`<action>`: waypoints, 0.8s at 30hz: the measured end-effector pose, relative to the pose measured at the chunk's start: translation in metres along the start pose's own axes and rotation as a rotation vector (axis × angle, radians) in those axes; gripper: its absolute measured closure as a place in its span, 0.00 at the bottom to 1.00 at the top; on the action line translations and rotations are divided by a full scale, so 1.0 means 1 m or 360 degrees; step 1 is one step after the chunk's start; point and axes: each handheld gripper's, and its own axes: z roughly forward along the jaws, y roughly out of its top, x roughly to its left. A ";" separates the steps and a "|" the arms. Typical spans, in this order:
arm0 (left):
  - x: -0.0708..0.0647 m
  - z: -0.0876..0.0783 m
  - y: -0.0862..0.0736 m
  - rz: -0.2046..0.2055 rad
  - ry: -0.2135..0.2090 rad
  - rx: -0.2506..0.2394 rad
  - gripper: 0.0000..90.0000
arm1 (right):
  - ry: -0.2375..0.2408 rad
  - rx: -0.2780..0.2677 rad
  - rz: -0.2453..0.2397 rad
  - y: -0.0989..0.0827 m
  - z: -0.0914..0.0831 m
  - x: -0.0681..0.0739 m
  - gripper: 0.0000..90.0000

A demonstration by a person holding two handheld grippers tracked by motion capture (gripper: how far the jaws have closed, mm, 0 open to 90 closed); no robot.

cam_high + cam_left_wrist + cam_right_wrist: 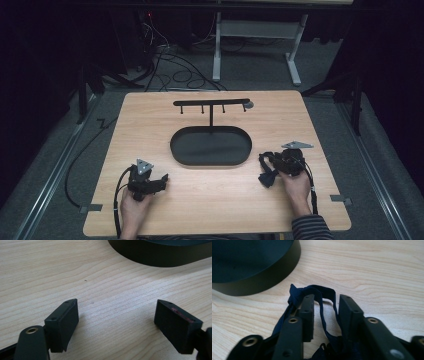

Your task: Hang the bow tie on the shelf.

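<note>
A dark blue fabric strap (322, 290) loops up from the table between the jaws of my right gripper (327, 300) and drapes around the tip of the left finger (307, 312). The jaws stand partly apart, with slack strap and a gap between them, so the pads do not press on it. In the high view the right gripper (266, 171) lies right of the black oval tray (210, 162), pointing left. My left gripper (161, 181) rests near the front left, and its jaws (116, 307) stand wide open over bare wood.
A black T-shaped stand (211, 103) with several small hooks rises behind the tray. The tray wall (160, 257) is just ahead of the left gripper, and its wall (262, 277) is close to the right one. Cables trail off the table's front edge.
</note>
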 end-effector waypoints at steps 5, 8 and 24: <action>0.000 0.000 0.000 0.0000 0.0000 -0.0002 0.22 | 0.0021 0.0039 -0.0030 -0.001 0.004 0.000 0.91; 0.000 0.000 0.000 0.0000 0.0000 -0.0002 0.22 | 0.0035 0.0054 -0.0041 -0.001 0.005 0.001 0.95; 0.000 0.000 0.000 0.0000 -0.0001 -0.0002 0.22 | 0.0048 -0.0076 -0.0078 0.002 -0.017 0.004 1.00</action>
